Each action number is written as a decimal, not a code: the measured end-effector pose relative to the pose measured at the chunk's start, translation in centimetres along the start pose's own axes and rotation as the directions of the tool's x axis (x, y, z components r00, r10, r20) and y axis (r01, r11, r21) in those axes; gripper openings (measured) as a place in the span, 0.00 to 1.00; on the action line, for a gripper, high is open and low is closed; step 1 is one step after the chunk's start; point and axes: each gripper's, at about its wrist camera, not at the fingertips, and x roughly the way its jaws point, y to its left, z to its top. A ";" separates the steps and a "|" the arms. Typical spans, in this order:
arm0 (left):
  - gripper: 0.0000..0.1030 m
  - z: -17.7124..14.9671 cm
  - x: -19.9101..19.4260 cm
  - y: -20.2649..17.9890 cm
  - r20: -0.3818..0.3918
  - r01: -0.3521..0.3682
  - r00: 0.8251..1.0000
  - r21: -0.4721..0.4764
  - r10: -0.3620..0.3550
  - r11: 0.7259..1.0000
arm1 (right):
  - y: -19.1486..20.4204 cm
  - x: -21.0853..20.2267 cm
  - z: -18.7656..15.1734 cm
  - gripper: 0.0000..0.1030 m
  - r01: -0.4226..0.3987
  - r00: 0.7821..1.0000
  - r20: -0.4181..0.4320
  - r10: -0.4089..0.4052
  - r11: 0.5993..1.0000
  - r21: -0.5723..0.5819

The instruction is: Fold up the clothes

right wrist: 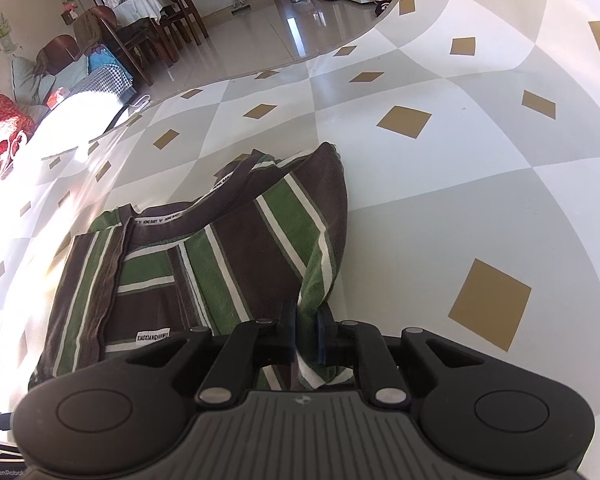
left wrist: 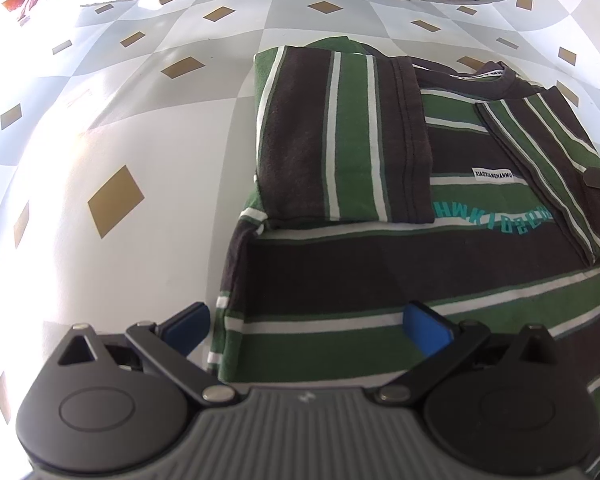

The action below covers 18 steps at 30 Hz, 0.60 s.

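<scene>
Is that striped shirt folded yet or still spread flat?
Partly folded. The shirt has one side with its sleeve turned over the front; the right claw pinches the other side.

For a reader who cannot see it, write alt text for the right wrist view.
The right gripper is shut on a bunched fold of a green, brown and white striped T-shirt, lifting that side over the rest. The shirt lies on a table cover of grey and white diamonds with tan squares.
</scene>
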 end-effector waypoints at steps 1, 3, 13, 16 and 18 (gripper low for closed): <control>1.00 0.0 0.0 0.0 -0.004 0.001 1.000 0.000 -0.001 1.000 | 0.3 -0.2 0.1 0.09 0.002 1.000 0.008 -0.002 1.000 -0.004; 1.00 0.0 -0.1 0.0 -0.012 0.003 1.000 0.000 -0.003 1.000 | 1.2 -0.7 0.3 0.08 0.009 1.000 0.026 -0.008 1.000 -0.019; 1.00 -0.1 -0.8 0.7 -0.026 0.001 1.000 -0.019 -0.002 1.000 | 6.6 -3.1 1.2 0.08 -0.017 0.992 0.125 0.035 0.990 -0.141; 1.00 -0.2 -1.1 1.2 -0.025 0.004 1.000 -0.028 -0.005 1.000 | 8.2 -3.6 1.3 0.08 -0.036 0.988 0.142 0.061 0.985 -0.170; 1.00 -0.2 -0.8 1.3 -0.030 0.003 1.000 -0.028 -0.004 1.000 | 9.5 -3.8 1.4 0.08 -0.050 0.985 0.153 0.080 0.980 -0.192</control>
